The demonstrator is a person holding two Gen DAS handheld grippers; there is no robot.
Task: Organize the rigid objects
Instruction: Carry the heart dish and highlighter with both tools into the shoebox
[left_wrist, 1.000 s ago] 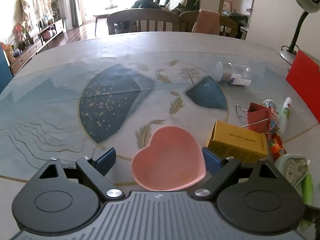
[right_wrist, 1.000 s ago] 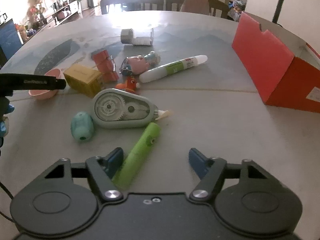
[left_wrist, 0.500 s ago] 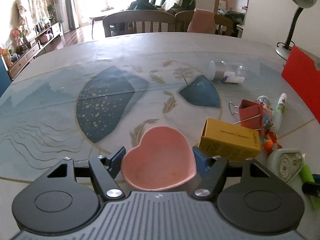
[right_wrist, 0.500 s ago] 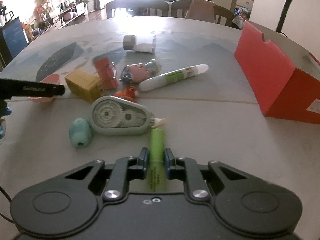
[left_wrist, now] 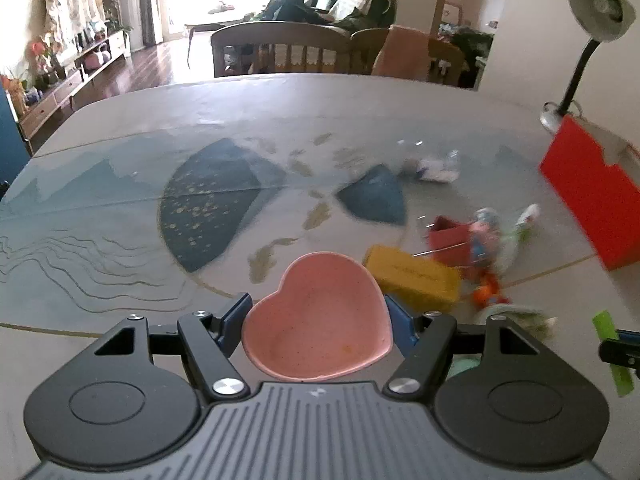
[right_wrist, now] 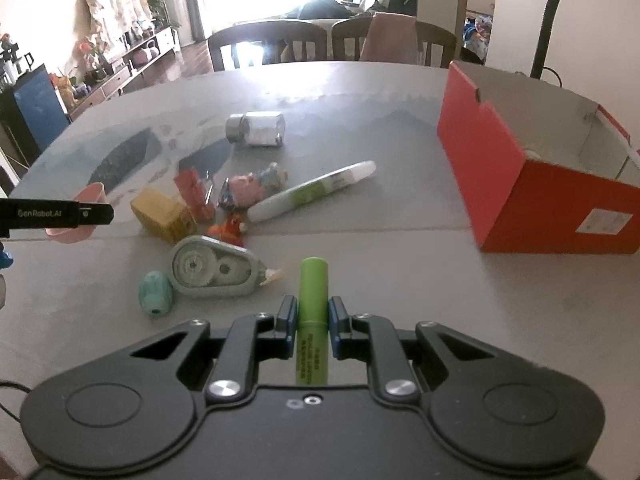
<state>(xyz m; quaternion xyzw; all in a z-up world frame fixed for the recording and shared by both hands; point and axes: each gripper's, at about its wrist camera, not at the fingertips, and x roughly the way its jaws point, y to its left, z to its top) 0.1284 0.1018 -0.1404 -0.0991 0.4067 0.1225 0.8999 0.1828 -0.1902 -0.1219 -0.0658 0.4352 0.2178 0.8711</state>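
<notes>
On the table (left_wrist: pixel 120 128), blurred clutter; left tongs (left_wrist: pixel 318 312) hide the pink dish's (left_wrist: pixel 320 320) sides.

Desk lamp (left_wrist: pixel 600 12), dining chairs (right_wrist: pixel 266 44), distant sofa (left_wrist: pixel 344 4).

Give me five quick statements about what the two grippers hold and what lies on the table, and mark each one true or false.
1. The right gripper is clamped on the green marker. True.
2. The left gripper has the yellow box between its fingers. False: it grips the pink heart-shaped dish; the yellow box lies beside it on the table.
3. The red box is open at the top. True.
4. The correction tape dispenser lies inside the red box. False: it lies on the table, left of the marker.
5. The small jar stands upright. False: it lies on its side.
</notes>
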